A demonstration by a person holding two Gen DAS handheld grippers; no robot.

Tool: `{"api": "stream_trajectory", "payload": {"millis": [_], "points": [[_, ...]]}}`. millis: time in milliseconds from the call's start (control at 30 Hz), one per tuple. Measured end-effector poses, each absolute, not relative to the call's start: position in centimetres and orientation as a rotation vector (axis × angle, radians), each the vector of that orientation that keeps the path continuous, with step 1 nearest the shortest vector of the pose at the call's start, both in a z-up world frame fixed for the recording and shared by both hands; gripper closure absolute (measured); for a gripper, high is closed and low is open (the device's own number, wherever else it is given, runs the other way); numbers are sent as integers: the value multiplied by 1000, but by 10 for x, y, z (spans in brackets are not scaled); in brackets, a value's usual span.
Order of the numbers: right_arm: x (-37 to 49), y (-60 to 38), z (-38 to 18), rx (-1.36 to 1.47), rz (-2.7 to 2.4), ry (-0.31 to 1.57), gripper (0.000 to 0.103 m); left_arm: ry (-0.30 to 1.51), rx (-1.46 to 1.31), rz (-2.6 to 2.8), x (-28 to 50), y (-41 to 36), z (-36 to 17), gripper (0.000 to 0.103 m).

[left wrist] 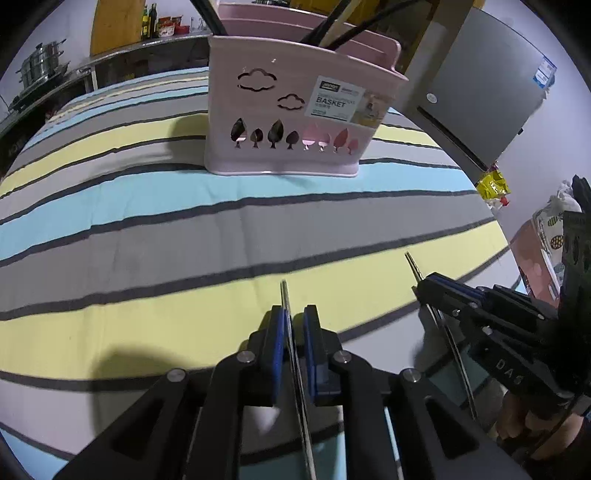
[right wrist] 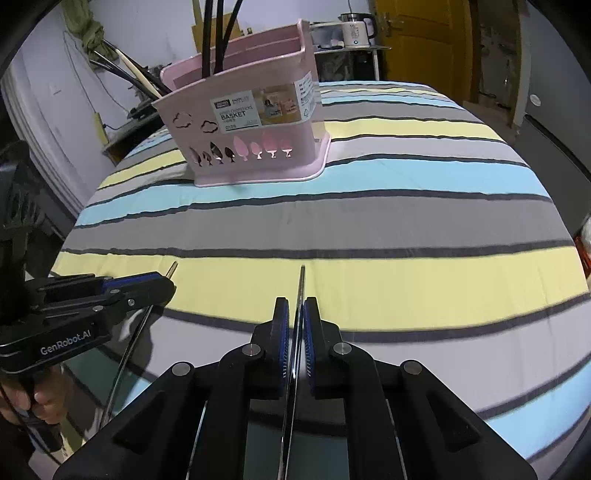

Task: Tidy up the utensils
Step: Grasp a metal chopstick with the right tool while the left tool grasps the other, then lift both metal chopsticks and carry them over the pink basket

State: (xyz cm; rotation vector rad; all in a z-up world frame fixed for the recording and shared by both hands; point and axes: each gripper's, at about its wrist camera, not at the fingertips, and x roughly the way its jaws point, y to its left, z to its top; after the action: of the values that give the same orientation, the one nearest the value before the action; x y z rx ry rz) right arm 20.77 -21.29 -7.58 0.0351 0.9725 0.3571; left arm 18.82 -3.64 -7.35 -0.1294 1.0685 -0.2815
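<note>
A pink utensil basket (left wrist: 295, 122) stands at the far side of the striped table; it also shows in the right wrist view (right wrist: 251, 129). Several dark-handled utensils stick out of its top (right wrist: 218, 33). My left gripper (left wrist: 293, 325) is shut on a thin metal utensil (left wrist: 286, 295) held edge-on, low over the near yellow stripe. My right gripper (right wrist: 295, 317) is shut on another thin metal utensil (right wrist: 301, 280) the same way. Each gripper shows in the other's view, the right one (left wrist: 428, 284) and the left one (right wrist: 162, 284).
A striped cloth (right wrist: 369, 206) covers the table. A grey fridge (left wrist: 487, 96) stands right of the table, a counter with pots (left wrist: 40, 70) far left. A kettle (right wrist: 356, 27) and an orange door (right wrist: 424, 37) lie behind.
</note>
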Motion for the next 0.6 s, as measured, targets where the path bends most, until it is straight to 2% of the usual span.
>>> {"api": "stream_trajectory", "payload": {"millis": [267,367,600], "points": [[222,-207,-76,13,374,993,96,1060,-44,-291,191,-43,-72,92],[226,-206,-76,8,377,1001,99,1057,-17,-281,192,-47,-72,97],[225,-205,-61,19,399,974,99,1064,-38,-294,198,-45,-64,99]]}}
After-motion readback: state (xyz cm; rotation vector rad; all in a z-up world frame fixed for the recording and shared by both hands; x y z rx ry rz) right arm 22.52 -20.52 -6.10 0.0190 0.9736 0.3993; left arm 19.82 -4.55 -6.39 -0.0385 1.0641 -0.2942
